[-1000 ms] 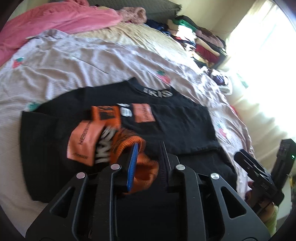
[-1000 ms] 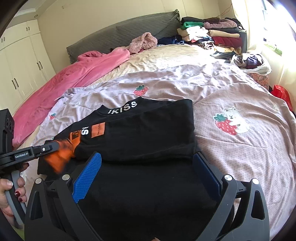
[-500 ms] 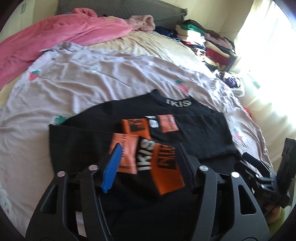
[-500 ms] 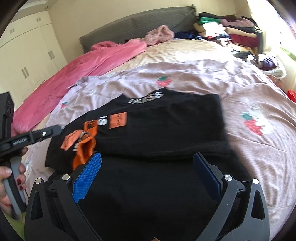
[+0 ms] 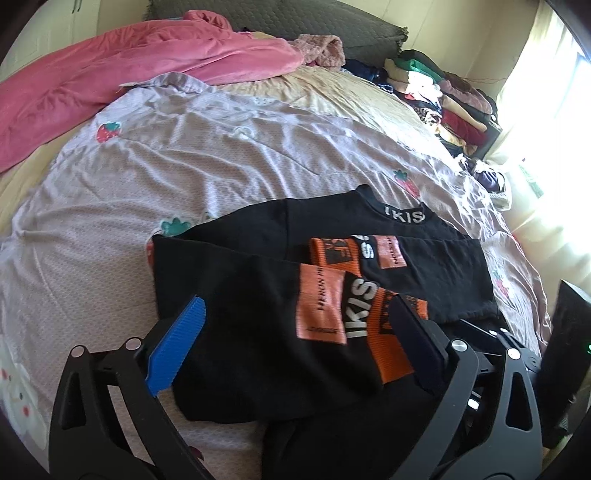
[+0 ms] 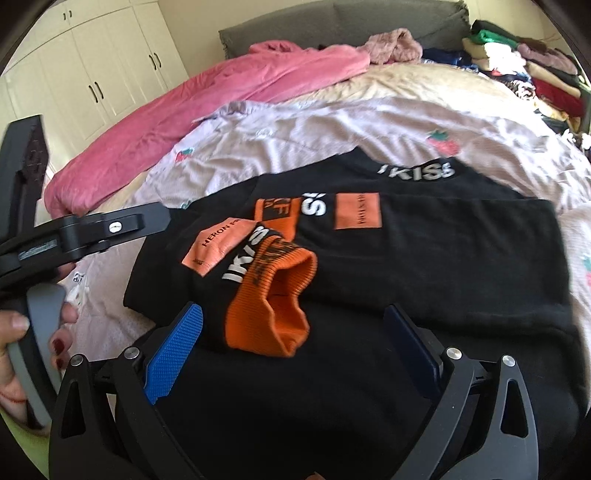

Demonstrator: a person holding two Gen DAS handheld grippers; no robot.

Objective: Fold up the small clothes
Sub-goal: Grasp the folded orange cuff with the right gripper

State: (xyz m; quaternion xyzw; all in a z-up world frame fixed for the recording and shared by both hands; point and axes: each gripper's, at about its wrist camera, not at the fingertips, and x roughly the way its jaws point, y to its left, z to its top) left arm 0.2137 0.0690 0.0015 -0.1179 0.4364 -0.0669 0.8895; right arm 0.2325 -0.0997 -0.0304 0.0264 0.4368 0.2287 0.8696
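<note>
A black top [image 5: 236,302] with white IKISS lettering and orange patches lies on the bed, both sleeves folded across its body. One orange sleeve cuff [image 5: 388,343] rests on the front; in the right wrist view the cuff [image 6: 273,306] stands open, just ahead of the jaws. My left gripper [image 5: 295,332] is open and empty, just above the folded sleeve. My right gripper [image 6: 295,343] is open and empty over the top's [image 6: 443,258] lower part. The left gripper's body [image 6: 92,229] shows at the left of the right wrist view.
The bed has a lilac strawberry-print sheet [image 5: 184,155]. A pink blanket [image 5: 110,70] lies at the head end beside a grey headboard [image 6: 388,18]. Stacked folded clothes [image 5: 443,92] sit at the far right. White wardrobes [image 6: 92,66] stand to the left.
My left gripper opened and let go of the orange-cuffed sleeve, which now lies across the top's front. It then drew back. The right gripper swung left, staying open.
</note>
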